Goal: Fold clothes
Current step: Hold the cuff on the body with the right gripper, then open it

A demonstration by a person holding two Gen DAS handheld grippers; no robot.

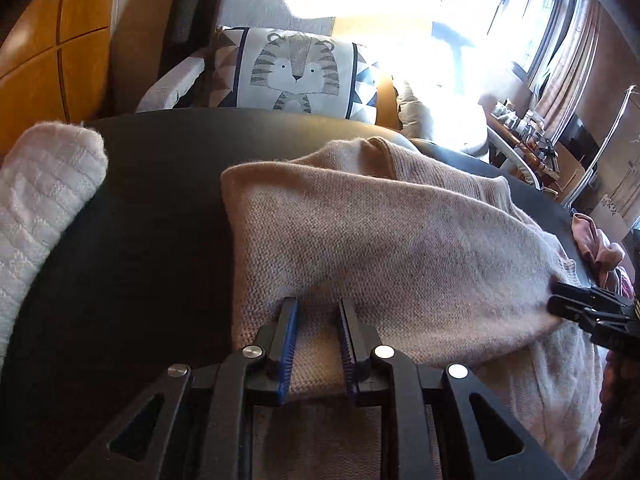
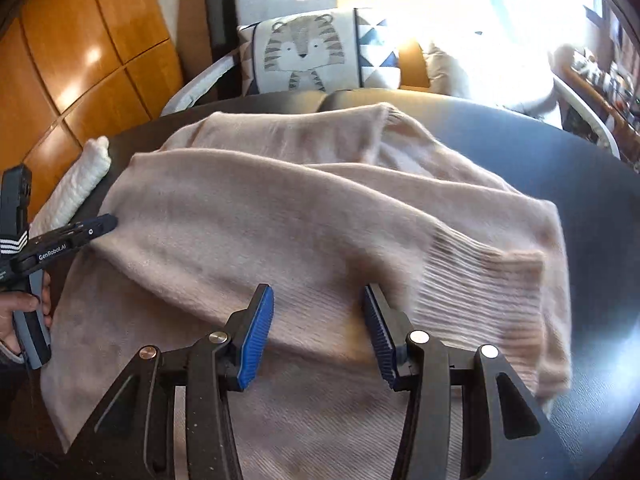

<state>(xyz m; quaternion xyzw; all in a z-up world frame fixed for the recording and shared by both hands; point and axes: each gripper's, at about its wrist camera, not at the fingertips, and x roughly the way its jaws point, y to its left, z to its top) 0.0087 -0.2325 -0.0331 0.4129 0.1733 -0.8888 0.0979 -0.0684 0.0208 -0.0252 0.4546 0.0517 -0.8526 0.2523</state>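
Note:
A beige-pink knit sweater (image 1: 380,232) lies partly folded on the round black table (image 1: 152,208), with a sleeve laid across its body. My left gripper (image 1: 317,302) rests low over the near fold edge. Its jaws stand a little apart and the knit lies under them, not pinched. In the right wrist view the sweater (image 2: 280,208) fills the middle, ribbed cuff to the right. My right gripper (image 2: 318,290) is open wide above it and holds nothing. The left gripper (image 2: 105,224) points at the sweater's left edge, and the right gripper (image 1: 557,299) touches its right edge.
A folded white knit garment (image 1: 44,200) sits on the table's left side, and a pink garment (image 1: 596,244) lies at the right rim. Behind the table stands a chair with a tiger cushion (image 1: 296,72). A person's hand (image 2: 16,312) grips the left tool's handle.

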